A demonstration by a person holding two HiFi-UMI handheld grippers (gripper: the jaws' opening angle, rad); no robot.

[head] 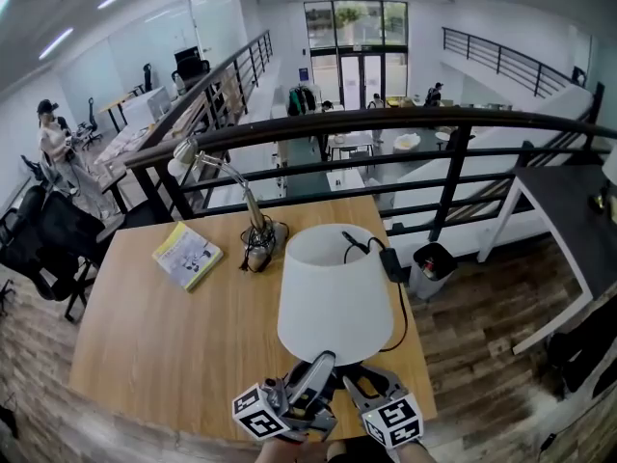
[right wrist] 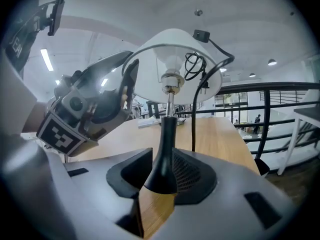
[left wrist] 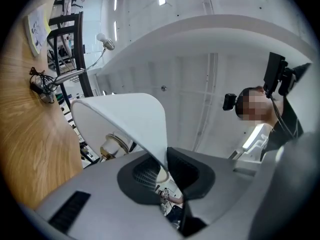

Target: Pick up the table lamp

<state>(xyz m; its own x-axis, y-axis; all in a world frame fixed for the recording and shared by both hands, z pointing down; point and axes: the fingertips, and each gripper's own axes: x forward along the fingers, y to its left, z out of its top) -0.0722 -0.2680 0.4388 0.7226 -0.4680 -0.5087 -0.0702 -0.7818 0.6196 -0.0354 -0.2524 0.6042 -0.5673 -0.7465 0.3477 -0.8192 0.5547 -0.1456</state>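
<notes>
Your right gripper [right wrist: 160,176] is straddling the black stem [right wrist: 165,144], jaws partly apart, not clamping. Your left gripper [left wrist: 162,171] is bracketing the shade [left wrist: 131,115] rim, jaws narrow. Table lamp [head: 335,292] is showing at 12 o'clock, by the table's [head: 145,345] near edge.

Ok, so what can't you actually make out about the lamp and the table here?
- Table lamp: head view, its own shade hides stem and base.
- Booklet: head view, print too small to read.
- Power adapter: head view, its lead vanishes under the shade.
</notes>
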